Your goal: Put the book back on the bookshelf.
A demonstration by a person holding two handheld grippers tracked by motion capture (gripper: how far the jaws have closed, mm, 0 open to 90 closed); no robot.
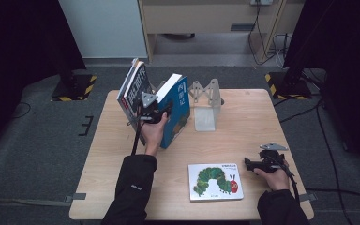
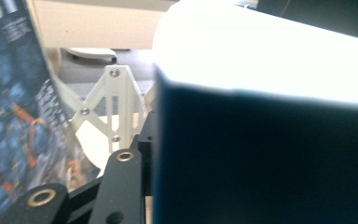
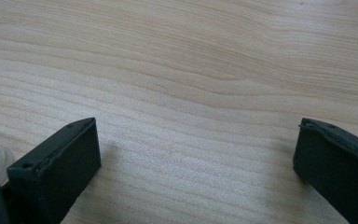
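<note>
High view: grey carpeted floor (image 1: 37, 154) all round, black curtains at both sides, hazard-striped stand feet behind the far corners. Pale wooden table (image 1: 243, 117) in the middle, grain running crosswise under the right gripper (image 3: 196, 154) in the right gripper view.

Up on end beyond the left gripper (image 1: 161, 112): blue book (image 1: 180, 110), long axis near vertical, top tipped away to the left, white page edge facing up and back, lower edge down on the wood near the wrist. Just left of that gripper, a pair of leaning books (image 1: 133, 89), tilted the same way. Right of the blue book, a white bookend (image 1: 205, 105), upright, well clear of the hand.

Flat on the table, just left of the right gripper: caterpillar picture book (image 1: 215, 181), long side across, cover up.

Left gripper partly open, jaws astride the blue book in the left gripper view, dark cover (image 2: 261, 158) hard against the lens; firm pinch or loose, cannot tell. Right gripper low over bare wood, jaws wide apart, nothing between.
</note>
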